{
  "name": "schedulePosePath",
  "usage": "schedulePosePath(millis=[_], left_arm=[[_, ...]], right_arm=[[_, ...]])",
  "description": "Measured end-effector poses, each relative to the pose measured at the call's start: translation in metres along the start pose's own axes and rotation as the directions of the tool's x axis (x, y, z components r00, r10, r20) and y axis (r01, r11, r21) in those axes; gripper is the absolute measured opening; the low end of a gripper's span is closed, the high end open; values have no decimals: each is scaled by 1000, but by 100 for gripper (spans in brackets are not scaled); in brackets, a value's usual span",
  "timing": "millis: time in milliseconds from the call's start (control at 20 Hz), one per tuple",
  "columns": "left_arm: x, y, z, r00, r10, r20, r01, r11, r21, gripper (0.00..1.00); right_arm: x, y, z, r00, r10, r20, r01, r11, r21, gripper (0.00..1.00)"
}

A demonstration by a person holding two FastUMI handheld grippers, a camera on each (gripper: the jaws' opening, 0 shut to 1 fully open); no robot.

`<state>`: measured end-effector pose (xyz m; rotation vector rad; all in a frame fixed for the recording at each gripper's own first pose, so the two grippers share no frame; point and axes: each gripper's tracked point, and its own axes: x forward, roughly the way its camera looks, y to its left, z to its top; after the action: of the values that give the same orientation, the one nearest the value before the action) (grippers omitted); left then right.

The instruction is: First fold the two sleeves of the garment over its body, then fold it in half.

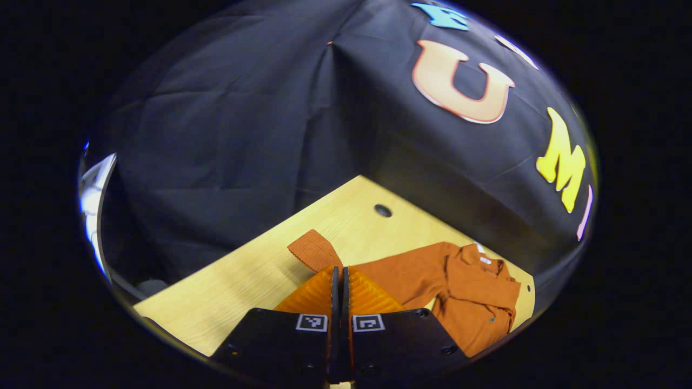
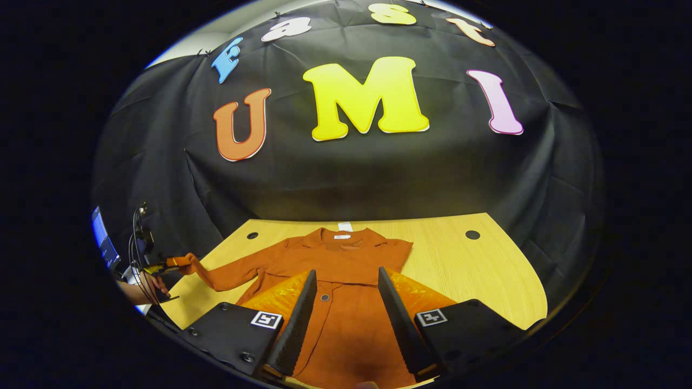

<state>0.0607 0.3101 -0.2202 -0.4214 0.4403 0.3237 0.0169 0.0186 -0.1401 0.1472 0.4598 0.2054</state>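
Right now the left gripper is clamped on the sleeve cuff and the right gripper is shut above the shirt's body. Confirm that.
Not quite: the right gripper is open, jaws spread above the orange shirt, as the right gripper view shows. The left gripper is clamped on the sleeve cuff.

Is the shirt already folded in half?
No, in the right gripper view the shirt lies spread flat on the table, collar at the far end and one sleeve stretched out to the side.
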Motion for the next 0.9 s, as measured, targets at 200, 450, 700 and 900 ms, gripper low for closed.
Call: schedulePosePath(millis=[200,450,700,900], left_arm=[[3,-77,62,993,-104,62,101,993,55,4],[12,-197,108,959,-266,94,252,958,139,4],[12,-317,81,905,-425,7,409,874,263,3],[16,-388,8,878,-466,-112,478,831,285,3]], right_arm=[[-9,-19,10,998,-11,54,10,1000,27,79],[-34,-67,21,986,-93,137,85,994,64,82],[-69,-109,13,972,-182,151,167,980,105,83],[-107,-160,7,947,-290,140,267,950,165,83]])
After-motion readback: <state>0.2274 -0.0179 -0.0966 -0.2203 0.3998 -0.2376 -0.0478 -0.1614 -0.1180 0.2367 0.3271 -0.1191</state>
